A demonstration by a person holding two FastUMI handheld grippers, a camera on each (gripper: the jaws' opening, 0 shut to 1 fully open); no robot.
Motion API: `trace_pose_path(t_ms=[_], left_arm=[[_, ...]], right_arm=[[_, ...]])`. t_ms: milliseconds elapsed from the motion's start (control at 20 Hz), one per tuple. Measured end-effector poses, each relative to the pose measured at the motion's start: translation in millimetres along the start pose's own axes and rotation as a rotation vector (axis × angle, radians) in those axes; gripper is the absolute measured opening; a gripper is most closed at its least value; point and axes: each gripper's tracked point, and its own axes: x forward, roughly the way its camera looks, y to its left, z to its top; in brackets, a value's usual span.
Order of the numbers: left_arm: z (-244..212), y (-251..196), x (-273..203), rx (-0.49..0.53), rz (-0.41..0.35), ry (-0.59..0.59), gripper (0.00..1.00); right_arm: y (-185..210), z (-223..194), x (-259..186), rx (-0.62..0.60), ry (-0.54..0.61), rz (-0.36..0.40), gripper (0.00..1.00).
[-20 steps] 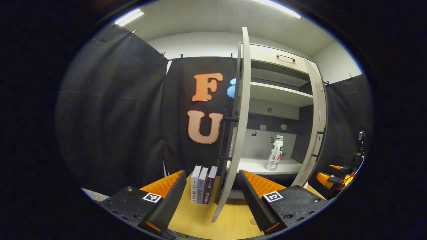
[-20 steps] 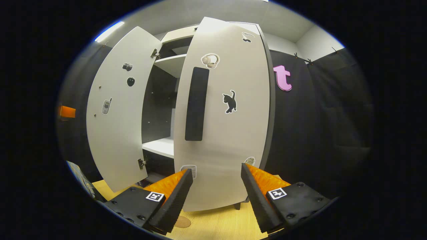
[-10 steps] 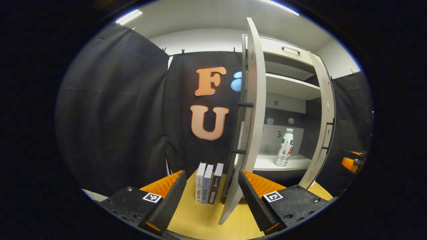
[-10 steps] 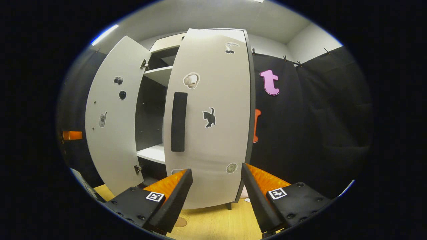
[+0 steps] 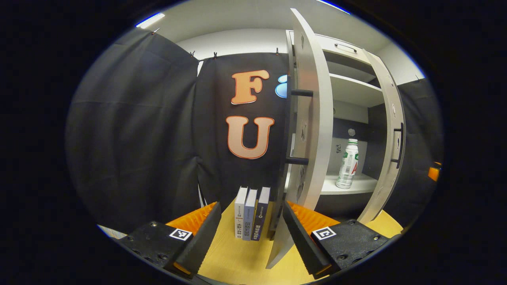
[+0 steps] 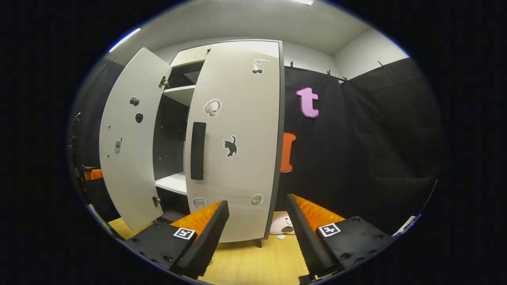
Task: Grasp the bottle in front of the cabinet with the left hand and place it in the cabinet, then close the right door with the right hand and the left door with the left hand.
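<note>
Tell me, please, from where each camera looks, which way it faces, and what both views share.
Left gripper view: rides the left gripper, left of the cabinet, facing the left door nearly edge-on; books, bottle on a shelf; own open fingers below.
Right gripper view: rides the right gripper, facing the right door; own open fingers below.
Shared: both doors, the shelves.

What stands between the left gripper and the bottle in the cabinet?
In the left gripper view, the open left door, seen nearly edge-on, stands between the left gripper and the bottle.
</note>
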Motion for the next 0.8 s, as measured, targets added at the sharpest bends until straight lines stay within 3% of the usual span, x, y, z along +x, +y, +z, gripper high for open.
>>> trace_pose_path(t_ms=[150,200,300,400,450,500,550,650,750,800], left_arm=[[-1,-1,2,0.013,0.004,0.003,0.95],[-2,-3,1,0.011,0.006,0.012,0.95],[1,-7,1,0.034,-0.006,0.009,0.92],[1,-15,0,0.049,-0.025,0.007,0.92],[-1,-22,-1,0.040,-0.039,0.008,0.92],[-2,-28,-2,0.029,-0.054,0.010,0.92],[-3,-33,-2,0.020,-0.068,0.013,0.92],[-3,-44,-2,0.017,-0.095,0.017,0.95],[-3,-56,-1,0.027,-0.124,0.019,0.95],[-3,-63,0,0.030,-0.140,0.020,0.95]], right_arm=[[-13,0,-7,0.004,-0.003,-0.034,0.97],[-15,0,-9,0.008,-0.001,-0.042,0.91],[-19,1,-12,0.018,-0.004,-0.049,0.97],[-21,3,-15,0.023,-0.011,-0.052,0.97],[-21,4,-18,0.023,-0.015,-0.053,0.91],[-22,5,-20,0.022,-0.017,-0.053,0.97],[-22,5,-22,0.021,-0.018,-0.053,0.91],[-24,5,-27,0.019,-0.020,-0.054,0.97],[-28,6,-32,0.018,-0.022,-0.059,0.97],[-29,6,-32,0.020,-0.023,-0.059,0.91]])
